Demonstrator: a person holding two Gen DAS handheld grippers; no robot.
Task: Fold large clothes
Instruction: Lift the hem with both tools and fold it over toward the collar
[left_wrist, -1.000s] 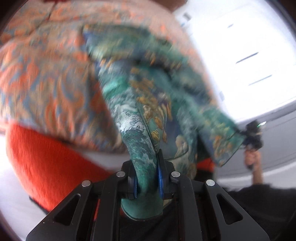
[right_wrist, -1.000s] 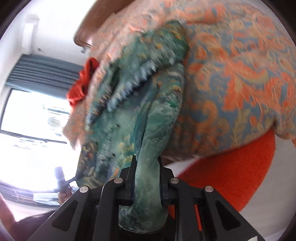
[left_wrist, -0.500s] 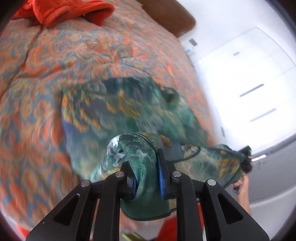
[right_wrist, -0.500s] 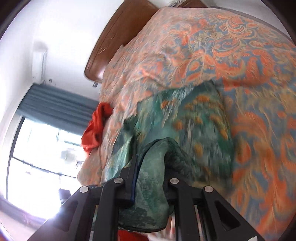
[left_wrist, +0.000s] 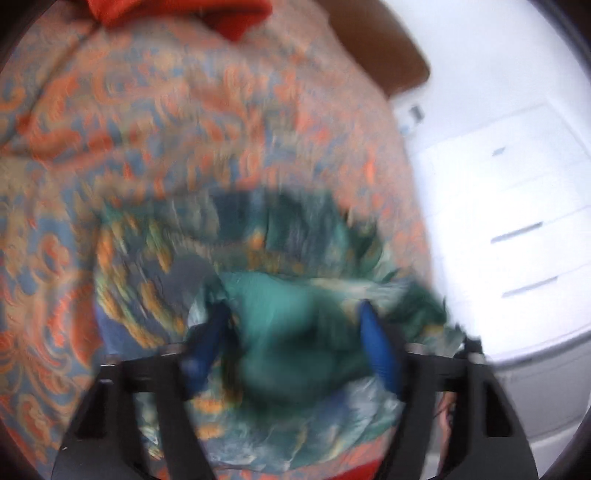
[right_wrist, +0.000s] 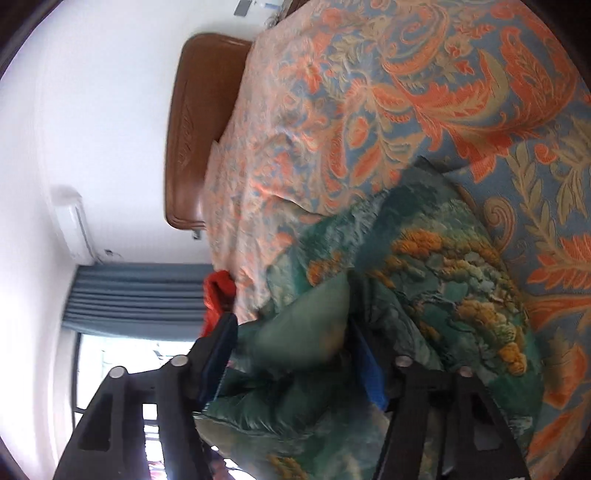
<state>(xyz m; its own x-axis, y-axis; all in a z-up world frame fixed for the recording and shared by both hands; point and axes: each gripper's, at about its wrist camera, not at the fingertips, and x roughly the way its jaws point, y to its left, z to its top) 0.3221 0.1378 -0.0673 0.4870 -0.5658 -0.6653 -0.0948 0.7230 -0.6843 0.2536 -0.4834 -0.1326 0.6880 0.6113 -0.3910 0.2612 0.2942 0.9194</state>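
A green garment (left_wrist: 258, 236) with gold and white print lies bunched on the patterned bedspread (left_wrist: 184, 122); the left wrist view is blurred. My left gripper (left_wrist: 291, 328) hangs just above it, its jaws opening wide, and a loose green fold sits between the blue pads (left_wrist: 376, 343) without being pinched. In the right wrist view the same garment (right_wrist: 443, 266) lies folded over itself. My right gripper (right_wrist: 291, 332) is over its near edge with its jaws opening. A slack fold rises between its pads (right_wrist: 367, 369).
The orange and blue bedspread (right_wrist: 424, 92) covers the bed. A red garment (left_wrist: 177, 11) lies at the far side, also seen as the red garment (right_wrist: 218, 295). A brown headboard (right_wrist: 188, 129), white drawers (left_wrist: 517, 221), blue curtains (right_wrist: 136, 291) and a wall air conditioner (right_wrist: 74, 225) surround the bed.
Both grippers carried the green garment forward over the bed, lowered it onto the bedspread, then went from shut on its fabric to jaws apart, letting the cloth go slack.
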